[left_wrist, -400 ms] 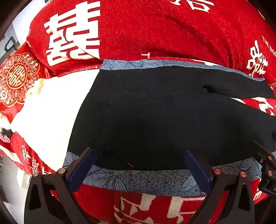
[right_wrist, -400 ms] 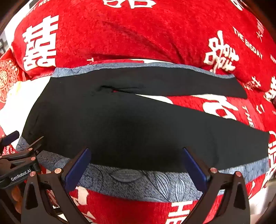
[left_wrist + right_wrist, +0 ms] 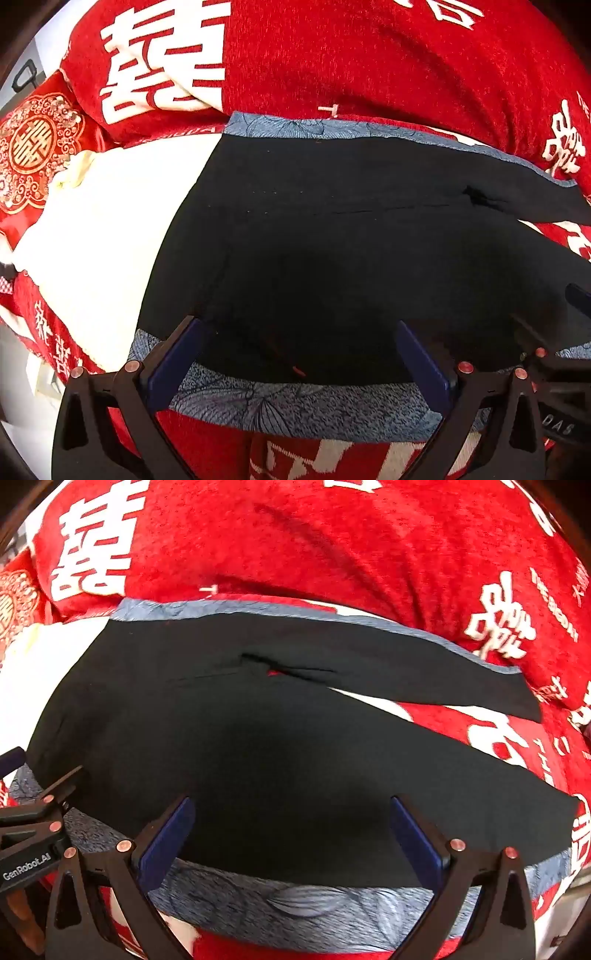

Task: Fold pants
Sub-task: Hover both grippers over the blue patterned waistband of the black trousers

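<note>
Left wrist view: the left gripper (image 3: 299, 354), its jaws spread wide, hovers over smooth black pants (image 3: 332, 258) lying flat on a fuzzy red blanket (image 3: 369, 66).

Right wrist view: the right gripper (image 3: 291, 827), equally wide, sits above the pants' (image 3: 277, 757) blue patterned hem (image 3: 295, 904).

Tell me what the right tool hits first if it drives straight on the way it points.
Most likely the black pants: the right tool, open and holding nothing, points at the nearer leg, spread on the red bedding. Depth is unclear, so how soon it touches I cannot tell.
</note>
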Available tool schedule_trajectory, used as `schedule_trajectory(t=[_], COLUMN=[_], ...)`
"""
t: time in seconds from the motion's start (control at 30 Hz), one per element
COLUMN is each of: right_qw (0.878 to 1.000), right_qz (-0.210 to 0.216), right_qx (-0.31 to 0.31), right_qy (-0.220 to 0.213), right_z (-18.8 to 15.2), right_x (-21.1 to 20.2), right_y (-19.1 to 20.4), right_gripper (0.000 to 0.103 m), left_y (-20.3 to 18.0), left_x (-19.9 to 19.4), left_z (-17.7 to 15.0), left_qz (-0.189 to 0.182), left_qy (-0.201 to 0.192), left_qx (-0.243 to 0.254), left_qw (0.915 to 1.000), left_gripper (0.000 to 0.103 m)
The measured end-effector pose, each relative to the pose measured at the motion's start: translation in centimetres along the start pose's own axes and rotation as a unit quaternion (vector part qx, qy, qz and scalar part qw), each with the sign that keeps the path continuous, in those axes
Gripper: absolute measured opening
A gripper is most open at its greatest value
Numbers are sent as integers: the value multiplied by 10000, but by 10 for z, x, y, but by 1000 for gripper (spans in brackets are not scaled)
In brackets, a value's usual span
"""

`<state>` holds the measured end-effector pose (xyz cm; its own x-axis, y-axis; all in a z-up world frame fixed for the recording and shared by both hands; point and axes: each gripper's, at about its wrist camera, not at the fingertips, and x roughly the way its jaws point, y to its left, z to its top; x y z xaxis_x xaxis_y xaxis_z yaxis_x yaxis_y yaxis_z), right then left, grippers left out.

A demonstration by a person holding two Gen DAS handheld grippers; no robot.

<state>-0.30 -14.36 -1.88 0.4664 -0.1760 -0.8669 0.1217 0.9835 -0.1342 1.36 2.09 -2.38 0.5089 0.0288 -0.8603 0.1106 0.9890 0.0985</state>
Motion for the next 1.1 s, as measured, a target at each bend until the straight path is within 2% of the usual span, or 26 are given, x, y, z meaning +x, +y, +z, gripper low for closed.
schedule_trajectory(t=[0.07,0.17,0.23,0.27,0.3,0.37,0.5,0.57,0.63,0.7,0.77,0.8,0.83,0.9,0.93,0.97,1.03,1.1], right_qw=[10000,9997,9995,9991,9992,9997,9976,9939,9869,9775,9685,9667,9628,9489,9426,9437,9609,9802], right_qz=[68,212,137,276,334,166,48,-316,-517,-941,-529,-592,-1070,-1020,-923,-799,-669,-426], right_qx=[-8,44,85,160,156,4,667,1041,1521,1876,2432,2487,2476,2975,3209,3204,2648,1876], right_qy=[-6,67,274,277,152,164,167,160,126,184,-10,-64,179,260,69,-184,-452,-469], right_z=[0,2,2,-3,-5,-10,-34,-53,-75,-93,-114,-120,-122,-121,-116,-103,-64,-16], right_x=[4,16,29,33,29,25,16,9,0,-7,-16,-20,-20,-28,-36,-41,-43,-30], right_y=[8,12,8,2,-2,-15,-96,-149,-213,-266,-319,-334,-343,-356,-355,-349,-315,-270], right_gripper=[103,103,103,103,103,103,103,103,103,103,103,103,103,103,103,103,103,103], left_y=[6,11,20,23,23,22,22,23,21,22,21,20,18,13,7,2,-12,-22], left_x=[10,37,43,45,45,46,47,49,48,46,42,38,33,21,18,16,19,28], left_z=[2,0,0,-2,-3,-5,-3,1,1,4,6,9,15,24,34,43,70,93], left_qz=[-75,-219,-460,-497,-537,-591,-651,-644,-625,-629,-541,-507,-575,-695,-742,-799,-932,-991], left_qy=[128,527,475,475,478,461,521,540,522,533,572,569,496,327,270,242,241,295], left_qx=[-71,-257,-538,-612,-585,-484,-438,-424,-423,-431,-462,-468,-479,-469,-432,-401,-318,-320], left_qw=[9999,9980,9964,9958,9957,9960,9956,9956,9958,9957,9958,9960,9960,9959,9959,9957,9949,9941], left_gripper=[103,103,103,103,103,103,103,103,103,103,103,103,103,103,103,103,103,103])
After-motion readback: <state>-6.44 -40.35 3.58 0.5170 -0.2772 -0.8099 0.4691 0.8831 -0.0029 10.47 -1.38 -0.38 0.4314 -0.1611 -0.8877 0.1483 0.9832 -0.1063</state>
